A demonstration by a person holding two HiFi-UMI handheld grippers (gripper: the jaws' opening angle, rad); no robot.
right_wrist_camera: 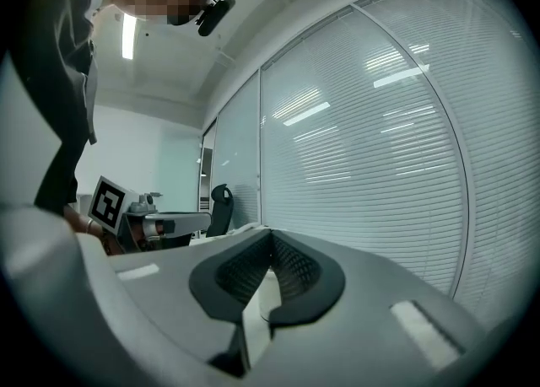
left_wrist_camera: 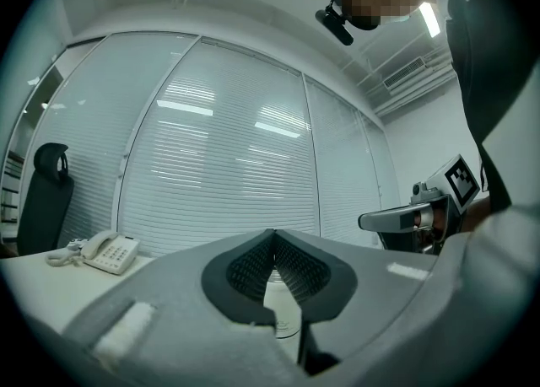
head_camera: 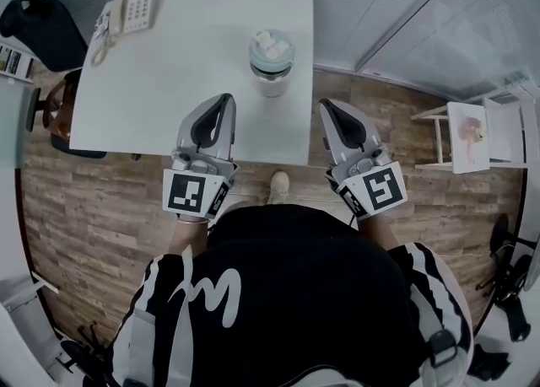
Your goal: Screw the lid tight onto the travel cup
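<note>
Left gripper (left_wrist_camera: 272, 235): both ribbed dark pads meet at the tip, jaws fully closed, nothing held. In the left gripper view a pale cylinder shows through the slot below the pads, most likely the cup, dead ahead.

Right gripper (right_wrist_camera: 270, 235): the same, pads pressed together and empty. A pale shape shows in its slot too, but I cannot say for sure what it is.

Head view: left gripper (head_camera: 226, 100) sits lower centre-left with its tip over the near edge of the white square table (head_camera: 152, 82). Right gripper (head_camera: 325, 105) sits lower centre-right with its tip just off the table's right edge. Both point towards the top of the frame.

Task item: a stubby white travel cup with a pale green lid (head_camera: 272, 63) stands upright near the table's right side, upper centre of the frame. The pale green lid (head_camera: 272, 45) is already on the mouth; I cannot tell whether it is threaded home.

Key relation: the cup lies ahead of both tips and between their two lines, clear of each. Its long axis is vertical, so the twist runs about that upright line. The distances look almost even, the left tip perhaps slightly nearer. Both jaws need opening before either can take the body or the lid.

Also present: white desk telephone (head_camera: 135, 6) at the table's upper left corner, and a black office chair (head_camera: 38, 27) beyond it.
</note>
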